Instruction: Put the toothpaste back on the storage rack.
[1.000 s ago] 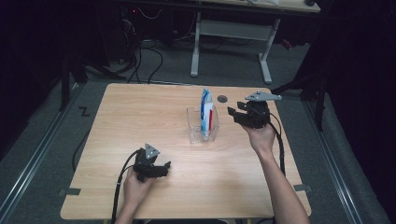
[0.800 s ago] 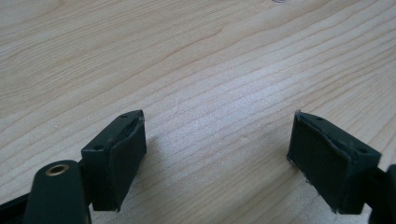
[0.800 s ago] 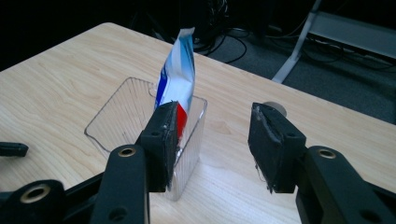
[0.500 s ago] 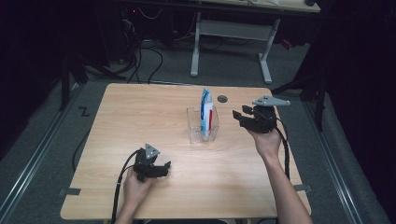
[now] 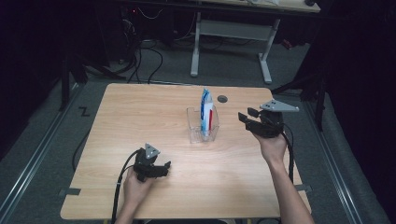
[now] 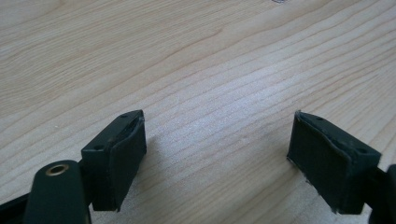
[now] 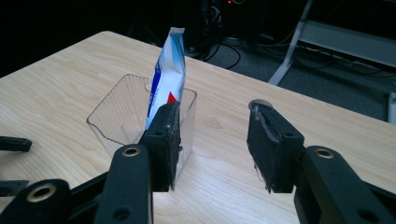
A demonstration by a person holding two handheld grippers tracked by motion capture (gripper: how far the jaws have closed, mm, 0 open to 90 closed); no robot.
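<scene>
Pouch [image 7: 167, 77], blue, white and red, stands upright in a clear plastic bin [image 7: 116, 116] mid-table, just ahead and to the left of the right gripper [image 7: 217, 140], whose jaws gape wide and hold nothing. The left gripper [image 6: 217, 154] rests low over the bare wooden table [image 5: 140, 116] near its front edge, well apart from the bin, jaws likewise spread and empty. The pouch's lower part sits behind the near jaw in the right gripper view, and its print is too small to read.

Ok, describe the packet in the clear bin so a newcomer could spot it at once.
On the wooden table, look right of centre for the clear plastic bin, between the centre and the right gripper. The blue-and-white packet stands upright in it, poking above the rim. It is the table's one coloured item.
</scene>
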